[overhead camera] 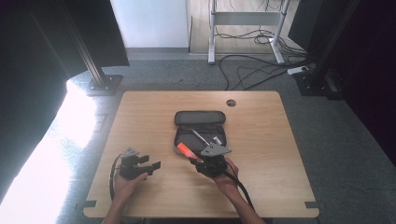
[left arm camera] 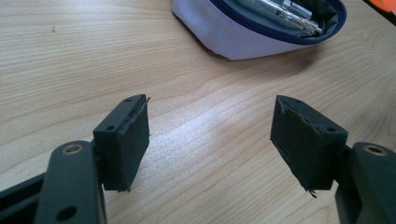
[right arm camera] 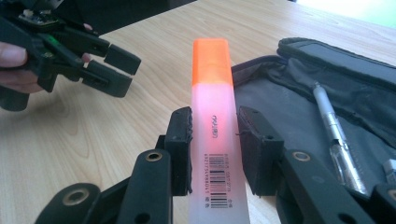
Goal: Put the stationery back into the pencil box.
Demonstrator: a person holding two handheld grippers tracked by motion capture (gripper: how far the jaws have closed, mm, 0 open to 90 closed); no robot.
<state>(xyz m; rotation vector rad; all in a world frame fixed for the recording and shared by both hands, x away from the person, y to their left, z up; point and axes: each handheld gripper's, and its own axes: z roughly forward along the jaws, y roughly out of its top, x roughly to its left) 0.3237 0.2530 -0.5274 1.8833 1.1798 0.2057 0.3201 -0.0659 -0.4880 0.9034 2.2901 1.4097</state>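
- two grippers are over the wooden table [overhead camera: 154,112], one in each hand.
- right gripper [right arm camera: 214,140] has its pads pressed on both sides of an orange highlighter [right arm camera: 214,126], clamped around its pale barrel; the orange cap points away from the camera.
- in the high view the right gripper [overhead camera: 192,161] holds the highlighter [overhead camera: 186,150] at the near left edge of the open pencil case [overhead camera: 200,119], which lies mid-table.
- a clear pen [right arm camera: 332,128] lies inside the case [right arm camera: 299,93], just right of the held highlighter.
- left gripper [left arm camera: 210,135] has its jaws wide apart with only bare tabletop between them; it sits near the front left of the table [overhead camera: 154,167], well apart from the case.
- from the left gripper view the case [left arm camera: 261,28] shows pens inside.
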